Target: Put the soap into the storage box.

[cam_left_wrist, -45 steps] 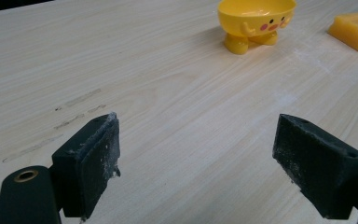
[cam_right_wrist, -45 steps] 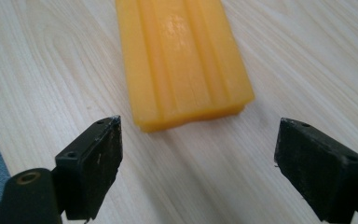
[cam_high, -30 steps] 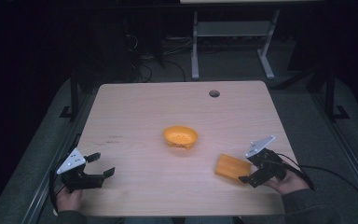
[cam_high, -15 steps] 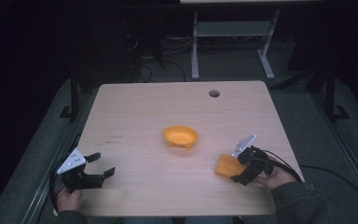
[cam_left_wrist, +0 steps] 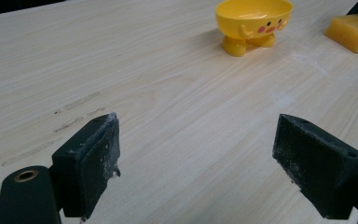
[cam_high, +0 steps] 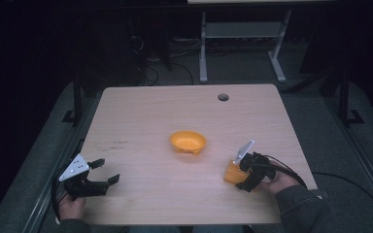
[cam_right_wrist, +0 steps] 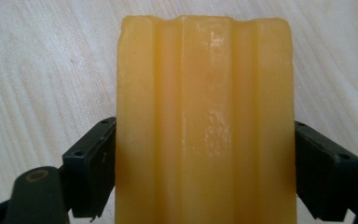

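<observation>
The tabletop (cam_high: 141, 116) is the biggest thing here: pale wood-grain laminate, smooth, with a round cable hole (cam_high: 223, 97) near its far edge and a few faint dark scuffs on my left side. Near its middle stands a small yellow bowl (cam_high: 188, 142), glossy plastic, rounded, on stubby feet with a little painted face. Toward my right, near the front edge, lies the bar of soap (cam_high: 234, 173), a waxy amber block with long ridges running down its top.

My right gripper (cam_high: 247, 175) has its jaws around that bar, one pad against each long side, gripping it while it seems to rest on the wood. My left gripper (cam_high: 103, 172) hangs idle over the front left of the tabletop, jaws wide apart with nothing between them.

The risk, as I judge it: the bar looks slick, and my pads hold only its near end. If I lift quickly or tilt, it could pivot or squirt out. Setting it down hard could tip the light bowl over.
</observation>
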The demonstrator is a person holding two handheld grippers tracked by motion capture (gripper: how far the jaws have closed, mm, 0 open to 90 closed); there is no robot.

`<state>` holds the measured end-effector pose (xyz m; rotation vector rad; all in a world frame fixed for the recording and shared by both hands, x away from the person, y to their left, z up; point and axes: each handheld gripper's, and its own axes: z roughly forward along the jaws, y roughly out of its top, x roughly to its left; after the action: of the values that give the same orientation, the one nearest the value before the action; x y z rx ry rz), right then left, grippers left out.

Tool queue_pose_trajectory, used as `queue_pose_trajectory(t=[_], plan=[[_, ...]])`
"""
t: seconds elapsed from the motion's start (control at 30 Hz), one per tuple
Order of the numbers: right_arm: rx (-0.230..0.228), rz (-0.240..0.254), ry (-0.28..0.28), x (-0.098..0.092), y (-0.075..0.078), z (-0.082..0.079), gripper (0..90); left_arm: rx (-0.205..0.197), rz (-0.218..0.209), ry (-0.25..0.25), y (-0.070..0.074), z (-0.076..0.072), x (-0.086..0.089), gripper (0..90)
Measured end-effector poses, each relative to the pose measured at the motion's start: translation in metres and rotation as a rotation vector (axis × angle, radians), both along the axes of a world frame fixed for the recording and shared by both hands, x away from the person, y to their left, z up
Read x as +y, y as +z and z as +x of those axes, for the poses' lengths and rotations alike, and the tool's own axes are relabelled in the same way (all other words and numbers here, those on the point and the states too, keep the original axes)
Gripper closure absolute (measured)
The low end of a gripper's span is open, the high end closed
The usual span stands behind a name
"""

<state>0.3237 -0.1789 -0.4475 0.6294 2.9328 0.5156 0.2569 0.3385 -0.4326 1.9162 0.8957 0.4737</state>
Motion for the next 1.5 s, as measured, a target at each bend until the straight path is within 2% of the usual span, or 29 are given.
queue_pose_trajectory(t=[0.13, 0.43, 0.57, 0.73, 0.87, 1.5], plan=[[0.007, 0.004, -0.002, -0.001, 0.000, 0.000, 19.5, -0.001, 0.000, 0.000, 0.000, 0.000, 0.000, 14.3], [-0.010, -0.008, 0.025, 0.000, 0.001, 0.000, 20.3, -0.005, -0.004, 0.002, 0.000, 0.000, 0.001, 14.3], [-0.003, 0.010, 0.031, 0.000, 0.003, -0.001, 20.5, -0.006, -0.003, 0.002, 0.000, 0.000, 0.001, 14.3], [-0.024, 0.042, 0.044, 0.000, 0.014, 0.001, 20.5, -0.007, -0.004, 0.002, 0.001, 0.000, 0.001, 14.3], [-0.029, 0.033, 0.053, 0.004, 0.020, 0.003, 20.5, -0.010, -0.003, 0.002, 0.001, 0.000, 0.001, 14.3], [-0.041, 0.053, 0.083, 0.022, 0.037, 0.022, 20.5, -0.010, -0.009, 0.001, 0.001, 0.000, 0.001, 14.3]])
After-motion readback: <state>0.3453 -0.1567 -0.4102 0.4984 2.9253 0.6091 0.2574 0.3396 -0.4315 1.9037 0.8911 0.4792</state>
